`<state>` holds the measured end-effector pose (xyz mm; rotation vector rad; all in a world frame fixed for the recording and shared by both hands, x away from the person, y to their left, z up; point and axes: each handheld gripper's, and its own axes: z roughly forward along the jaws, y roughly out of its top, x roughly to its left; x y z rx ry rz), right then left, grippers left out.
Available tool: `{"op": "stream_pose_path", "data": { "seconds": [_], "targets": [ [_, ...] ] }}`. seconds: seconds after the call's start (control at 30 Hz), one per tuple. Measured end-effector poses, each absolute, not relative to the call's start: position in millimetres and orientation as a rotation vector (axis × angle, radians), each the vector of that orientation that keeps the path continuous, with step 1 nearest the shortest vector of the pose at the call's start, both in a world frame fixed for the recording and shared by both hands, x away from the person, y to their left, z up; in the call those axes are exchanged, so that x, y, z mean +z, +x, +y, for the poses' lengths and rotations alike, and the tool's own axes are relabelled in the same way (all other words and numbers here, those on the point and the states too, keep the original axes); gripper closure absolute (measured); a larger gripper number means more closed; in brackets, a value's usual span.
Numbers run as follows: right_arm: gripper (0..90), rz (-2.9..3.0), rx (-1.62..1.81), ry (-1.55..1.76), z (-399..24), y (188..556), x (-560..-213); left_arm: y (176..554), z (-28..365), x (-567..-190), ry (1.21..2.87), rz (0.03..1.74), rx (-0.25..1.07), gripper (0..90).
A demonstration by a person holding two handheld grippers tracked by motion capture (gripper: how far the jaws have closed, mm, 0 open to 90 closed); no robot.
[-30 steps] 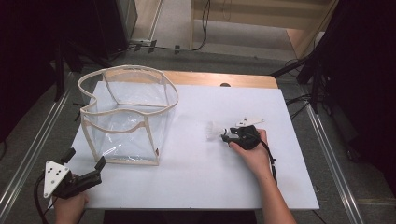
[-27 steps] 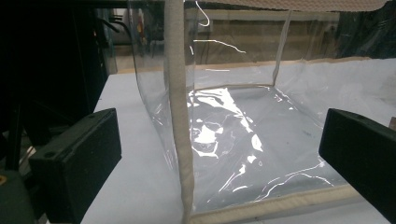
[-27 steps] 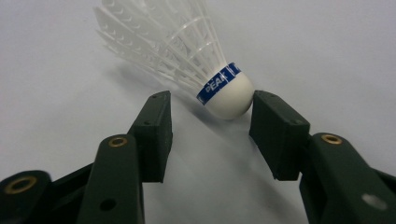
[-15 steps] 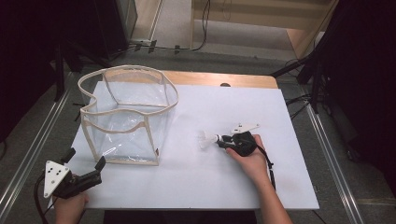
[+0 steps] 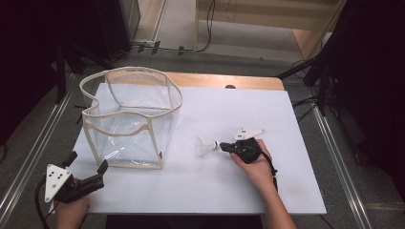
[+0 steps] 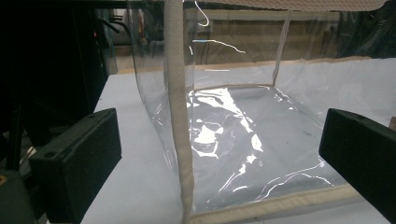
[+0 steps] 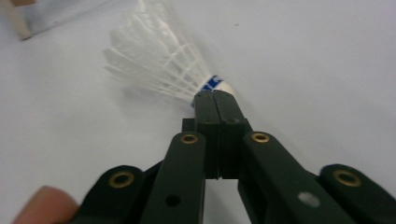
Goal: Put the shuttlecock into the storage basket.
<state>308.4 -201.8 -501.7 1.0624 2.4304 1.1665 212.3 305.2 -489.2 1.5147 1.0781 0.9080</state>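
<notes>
1. Pinching the shuttlecock (image 5: 206, 145) at its cork end, the right tool (image 5: 224, 146) has just closed its jaws, so the feathers stay free and unbent.
2. The shuttlecock is right of the clear bag (image 5: 129, 119), low over the white worktop (image 5: 286, 124).
3. The left tool (image 5: 88, 168) waits spread at the bag's near corner, probably to steady it.

No words, numbers or brand names could be read anywhere; the blue band (image 7: 212, 84) on the shuttlecock (image 7: 159, 60) carried marks too blurred to make out.
</notes>
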Motion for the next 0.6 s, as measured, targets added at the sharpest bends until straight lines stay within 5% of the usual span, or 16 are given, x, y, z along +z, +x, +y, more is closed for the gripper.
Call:
{"op": "stream_pose_path", "data": {
  "seconds": [0.6],
  "targets": [
    [88.0,2.523,1.147,0.986,-160,323,-511,212,306,-489,1.513,1.079,0.907,0.0]
  ]
}}
